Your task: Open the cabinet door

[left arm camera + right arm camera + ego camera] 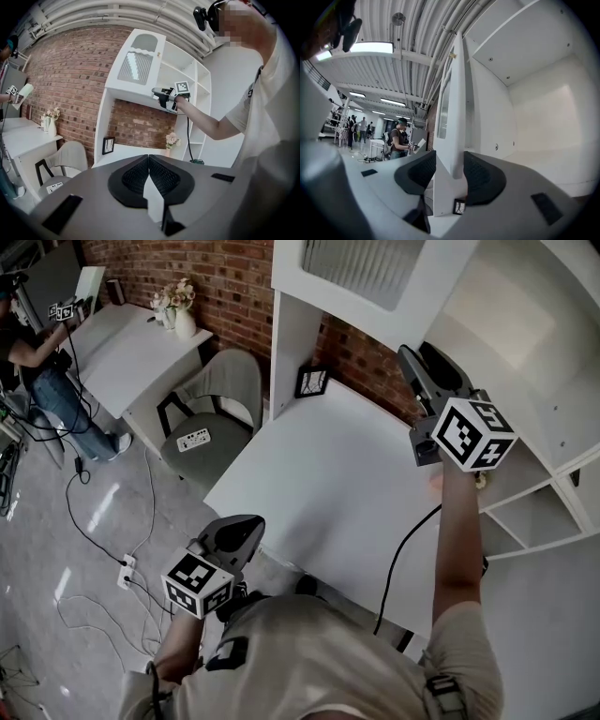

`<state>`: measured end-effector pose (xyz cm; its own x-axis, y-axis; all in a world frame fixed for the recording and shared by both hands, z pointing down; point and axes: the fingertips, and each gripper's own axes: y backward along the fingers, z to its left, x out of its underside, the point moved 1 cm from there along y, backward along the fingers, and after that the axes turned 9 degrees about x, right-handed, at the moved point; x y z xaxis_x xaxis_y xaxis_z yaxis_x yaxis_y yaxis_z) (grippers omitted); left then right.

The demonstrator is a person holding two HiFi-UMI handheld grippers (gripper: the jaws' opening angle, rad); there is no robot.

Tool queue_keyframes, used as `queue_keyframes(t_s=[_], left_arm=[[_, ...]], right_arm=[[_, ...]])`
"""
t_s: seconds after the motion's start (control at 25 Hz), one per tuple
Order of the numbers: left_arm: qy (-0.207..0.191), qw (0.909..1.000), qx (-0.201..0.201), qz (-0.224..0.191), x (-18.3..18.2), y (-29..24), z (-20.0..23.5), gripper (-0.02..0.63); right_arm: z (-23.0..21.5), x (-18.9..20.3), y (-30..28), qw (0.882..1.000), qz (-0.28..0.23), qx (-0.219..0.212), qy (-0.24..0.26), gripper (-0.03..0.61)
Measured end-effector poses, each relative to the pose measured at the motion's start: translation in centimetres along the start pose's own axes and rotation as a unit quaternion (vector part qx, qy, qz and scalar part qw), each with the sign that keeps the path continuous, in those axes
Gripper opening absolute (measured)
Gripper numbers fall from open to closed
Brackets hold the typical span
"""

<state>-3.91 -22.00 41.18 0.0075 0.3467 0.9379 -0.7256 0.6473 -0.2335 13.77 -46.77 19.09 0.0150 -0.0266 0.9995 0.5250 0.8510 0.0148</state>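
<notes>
One arm (459,531) is stretched upward, right tongs (450,163) clamped on the cabinet door (453,93); left tongs (148,160) are held low, closed.

Black picture frame (310,381) upright on white tabletop (328,474), left of the right hand-held gripper (424,367). Grey chair (220,395) beyond the left hand-held gripper (246,529); flat white device (193,440) on its seat. Power strip (125,571) on floor (56,521), left.

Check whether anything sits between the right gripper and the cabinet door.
Nothing visible does. The right gripper is shut directly on the edge of the cabinet door, with no object between its jaws and the panel.
</notes>
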Motion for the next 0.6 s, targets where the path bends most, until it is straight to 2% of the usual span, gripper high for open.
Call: queue_keyframes(t_s=[0.2, 0.36, 0.44, 0.52, 0.6], left_arm=[[0.0, 0.9999, 0.011, 0.008, 0.2, -0.5, 0.0, 0.017], [-0.002, 0.9999, 0.01, 0.006, 0.4, -0.2, 0.1, 0.017], [-0.002, 0.9999, 0.008, 0.008, 0.4, -0.2, 0.1, 0.017], [-0.003, 0.9999, 0.007, 0.009, 0.4, -0.3, 0.2, 0.017], [-0.005, 1.0, 0.004, 0.008, 0.4, -0.3, 0.1, 0.017]], right_arm=[[0.7, 0.0, 1.3, 0.999, 0.0, -0.048, -0.009, 0.175], [2.9, -0.3, 2.2, 0.991, -0.018, -0.129, -0.031, 0.206], [4.1, -0.6, 2.2, 0.987, -0.018, -0.161, -0.021, 0.204], [4.8, -0.8, 2.0, 0.987, -0.02, -0.159, 0.009, 0.204], [4.8, -0.9, 1.8, 0.988, -0.022, -0.151, 0.019, 0.204]])
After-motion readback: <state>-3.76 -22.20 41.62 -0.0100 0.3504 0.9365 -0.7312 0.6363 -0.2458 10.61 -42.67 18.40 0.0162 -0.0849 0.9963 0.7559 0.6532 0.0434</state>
